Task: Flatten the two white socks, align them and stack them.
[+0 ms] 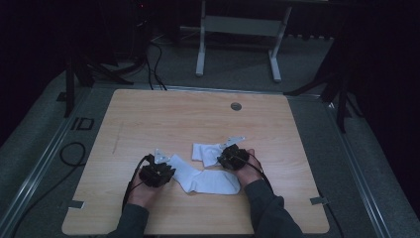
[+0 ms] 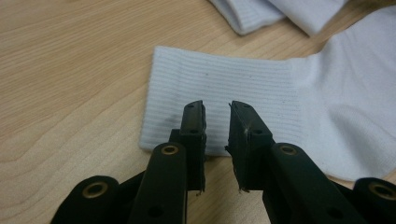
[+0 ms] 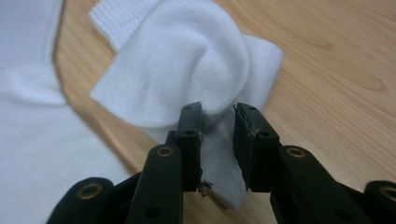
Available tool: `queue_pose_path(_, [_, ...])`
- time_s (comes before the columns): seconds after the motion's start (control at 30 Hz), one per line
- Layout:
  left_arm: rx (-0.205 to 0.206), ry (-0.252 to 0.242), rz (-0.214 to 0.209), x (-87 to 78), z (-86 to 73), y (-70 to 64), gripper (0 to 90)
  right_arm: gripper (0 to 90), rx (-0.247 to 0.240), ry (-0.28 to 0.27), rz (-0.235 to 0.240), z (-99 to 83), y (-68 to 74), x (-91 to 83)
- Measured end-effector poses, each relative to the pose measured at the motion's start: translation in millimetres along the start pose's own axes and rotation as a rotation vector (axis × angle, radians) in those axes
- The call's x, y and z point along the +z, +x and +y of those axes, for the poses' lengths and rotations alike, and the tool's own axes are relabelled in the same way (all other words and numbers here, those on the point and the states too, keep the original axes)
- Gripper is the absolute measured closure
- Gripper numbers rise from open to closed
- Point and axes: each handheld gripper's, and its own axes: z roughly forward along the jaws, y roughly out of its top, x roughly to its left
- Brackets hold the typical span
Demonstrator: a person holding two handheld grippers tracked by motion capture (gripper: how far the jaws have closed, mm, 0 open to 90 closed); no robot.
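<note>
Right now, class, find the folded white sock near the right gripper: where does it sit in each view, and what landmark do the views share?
High view: the folded sock lies right of centre, just left of the right gripper.
Left gripper view: its edges cross the top.
Right gripper view: it fills the centre, a fold between the jaws.
Shared landmark: the flat sock.

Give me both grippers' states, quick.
Left gripper: open, jaws above the flat sock's ribbed cuff, gripping nothing.
Right gripper: partly open, folded sock fabric between the jaws.
</note>
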Motion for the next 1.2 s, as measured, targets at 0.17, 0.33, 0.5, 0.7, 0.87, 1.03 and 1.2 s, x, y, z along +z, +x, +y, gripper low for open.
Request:
queue_pose_path(0.17, [-0.008,-0.006,0.007,-0.9,-0.7,1.6,75.5,67.7,-0.009,0.019,0.021,1.5,2.5,-4.8])
queue_pose_path(0.33, [-0.009,-0.003,0.017,-1.4,-1.1,3.2,75.4,66.9,-0.009,-0.022,0.015,9.5,3.0,-19.3])
queue_pose_path(0.5, [-0.009,-0.004,0.019,-1.3,-1.1,3.3,75.2,70.7,0.030,-0.067,0.004,23.6,-4.9,-29.6])
queue_pose_path(0.7, [0.000,0.001,0.023,1.4,-0.9,0.8,75.2,68.8,0.076,-0.046,0.016,30.9,-11.9,-17.2])
queue_pose_path(0.87, [0.012,0.009,0.025,2.6,-0.7,-0.6,74.9,68.3,0.089,0.001,0.030,29.1,-12.2,5.5])
queue_pose_path(1.03, [0.013,0.010,0.030,3.0,-0.7,-0.7,74.9,88.5,0.074,-0.012,0.013,29.3,-6.8,2.7])
queue_pose_path(1.2, [0.018,0.009,0.030,2.9,-0.3,-3.0,74.9,88.6,0.093,-0.098,0.019,31.5,-1.8,-22.5])
